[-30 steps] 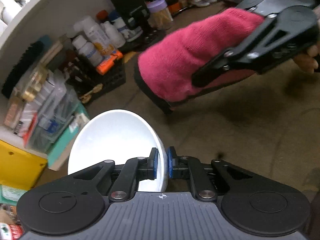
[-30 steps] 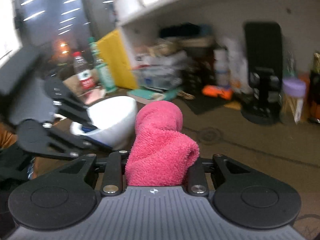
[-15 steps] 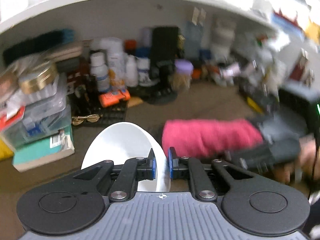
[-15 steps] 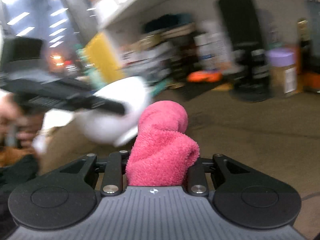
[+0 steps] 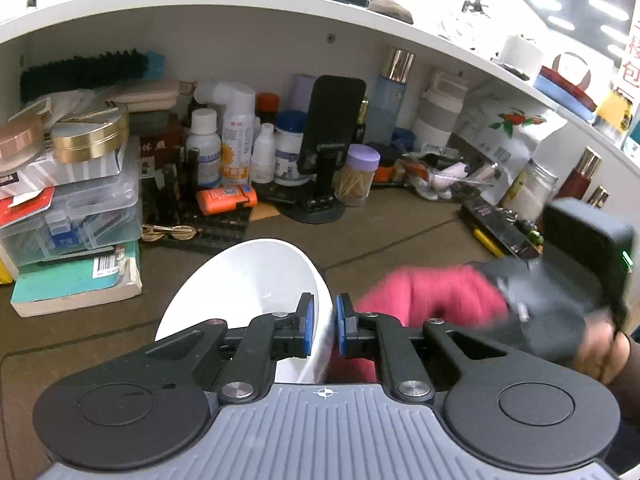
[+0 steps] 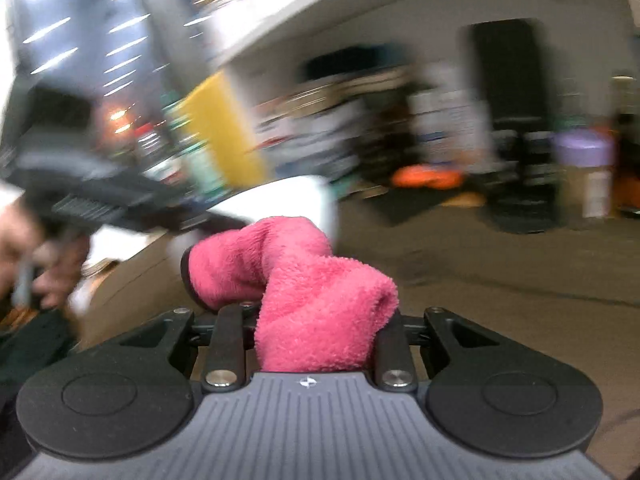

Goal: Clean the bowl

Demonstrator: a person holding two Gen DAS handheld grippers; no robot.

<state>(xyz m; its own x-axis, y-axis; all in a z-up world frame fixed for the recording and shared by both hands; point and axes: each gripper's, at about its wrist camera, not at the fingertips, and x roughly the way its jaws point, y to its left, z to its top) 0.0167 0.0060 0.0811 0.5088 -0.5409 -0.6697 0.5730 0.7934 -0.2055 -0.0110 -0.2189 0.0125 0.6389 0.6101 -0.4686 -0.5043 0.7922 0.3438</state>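
My left gripper (image 5: 323, 320) is shut on the rim of a white bowl (image 5: 248, 280), blue pads on either side of the wall, with the bowl tilted and held above the brown table. A pink fluffy cloth (image 5: 432, 292) lies just right of the bowl. In the right wrist view that cloth (image 6: 320, 292) sits between the jaws of my right gripper (image 6: 316, 320), which are closing on it. Its free end bends left toward the blurred bowl (image 6: 280, 200), close behind it. Whether cloth and bowl touch I cannot tell.
Bottles (image 5: 236, 140), a phone on a black stand (image 5: 332, 148), a purple-lidded jar (image 5: 360, 176), clear plastic boxes (image 5: 72, 216) and a book (image 5: 76, 280) crowd the back under a white shelf (image 5: 280, 20). A person's hand (image 5: 608, 352) holds the right gripper.
The left wrist view has rolled level while the bowl stays gripped. The cloth came down from the upper right to beside the bowl, and its tip now bends toward the bowl.
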